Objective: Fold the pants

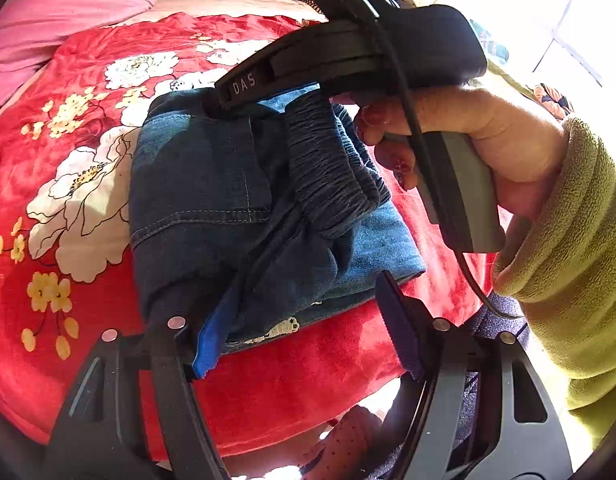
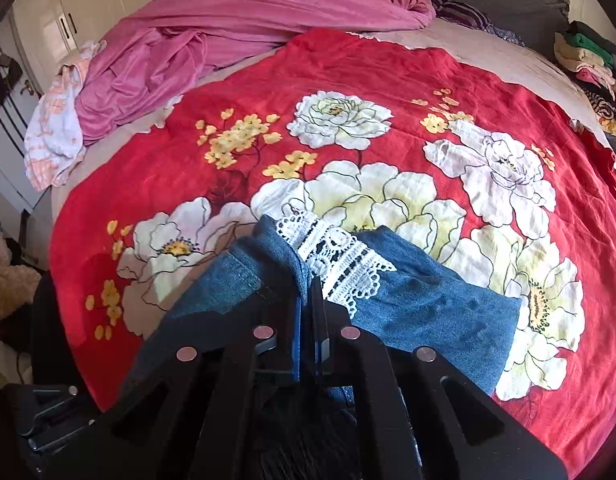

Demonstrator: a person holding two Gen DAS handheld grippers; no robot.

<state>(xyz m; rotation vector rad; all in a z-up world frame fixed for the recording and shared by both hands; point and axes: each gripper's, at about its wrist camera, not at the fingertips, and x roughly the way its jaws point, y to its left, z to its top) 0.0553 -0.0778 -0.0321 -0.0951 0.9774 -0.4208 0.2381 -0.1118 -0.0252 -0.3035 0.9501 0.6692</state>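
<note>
Folded blue denim pants with a grey elastic waistband lie on the red floral blanket covering the bed. Left claw, at 6 o'clock in its own view, is spread, its blue-padded fingers flanking the near edge of the bundle. Right claw is pressed together, pinching a denim fold beside white lace trim. A hand in an olive fleece sleeve grips the right handle at 3 o'clock. Crumpled pink fabric lies at 11 o'clock.
</note>
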